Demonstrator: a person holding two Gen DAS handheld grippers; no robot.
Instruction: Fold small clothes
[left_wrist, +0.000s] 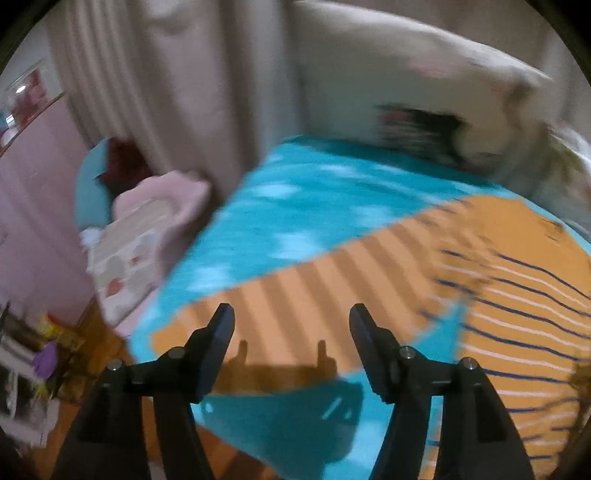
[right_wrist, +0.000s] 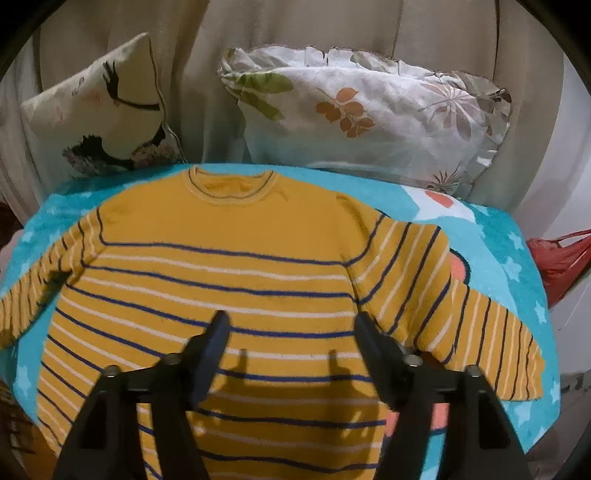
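Flat below the right gripper (right_wrist: 291, 325), whose fingers are spread and hold nothing, lies the striped sweater (right_wrist: 221, 266) on a turquoise blanket (right_wrist: 498, 258). Likewise spread and unladen, the left gripper (left_wrist: 291, 317) hangs above the sweater's sleeve (left_wrist: 295, 288).

Beige curtain (right_wrist: 295, 44) behind two pillows (right_wrist: 369, 118).

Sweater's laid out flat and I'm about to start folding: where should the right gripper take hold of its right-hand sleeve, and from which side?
Take the cuff end of the sleeve, from its outer edge. It lies spread flat on the turquoise blanket, angled away from the sweater body, so that free end lifts and swings inward easily. The right gripper is open over the body.
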